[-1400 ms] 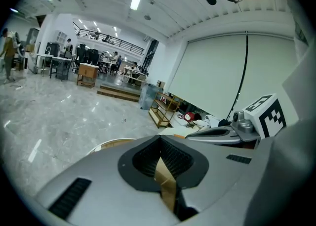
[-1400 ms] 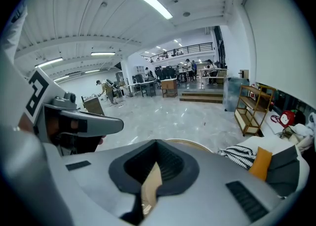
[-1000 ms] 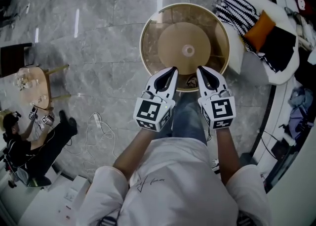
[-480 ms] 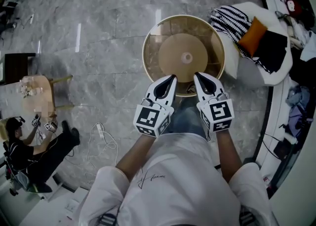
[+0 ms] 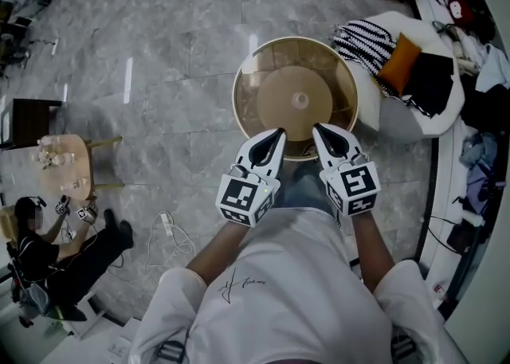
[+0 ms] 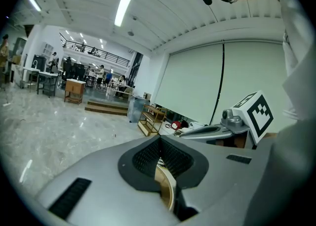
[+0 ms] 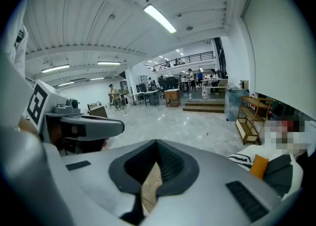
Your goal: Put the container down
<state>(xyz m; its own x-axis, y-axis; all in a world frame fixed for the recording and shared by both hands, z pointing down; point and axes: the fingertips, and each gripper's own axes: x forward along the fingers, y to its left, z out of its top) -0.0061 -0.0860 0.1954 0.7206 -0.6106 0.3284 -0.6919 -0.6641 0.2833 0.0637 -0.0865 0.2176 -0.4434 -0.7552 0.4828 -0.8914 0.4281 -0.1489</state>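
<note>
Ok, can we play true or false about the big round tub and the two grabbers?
1. The left gripper and the right gripper both clamp the container at its near edge. True.
2. The container is square. False: it is round.
3. The right gripper's jaws are wide open. False: they are shut on the container's thin wall.
4. An orange cushion lies to the right of the container in the head view. True.

head cam is looking steeply down at the left gripper [image 5: 278,133], right gripper [image 5: 318,128] and container [image 5: 296,95]. each gripper cam is sitting close behind its own jaws, facing outward over the marble floor [image 5: 159,52], catching the other gripper. orange cushion [image 5: 395,64] is showing in head and right gripper views.
</note>
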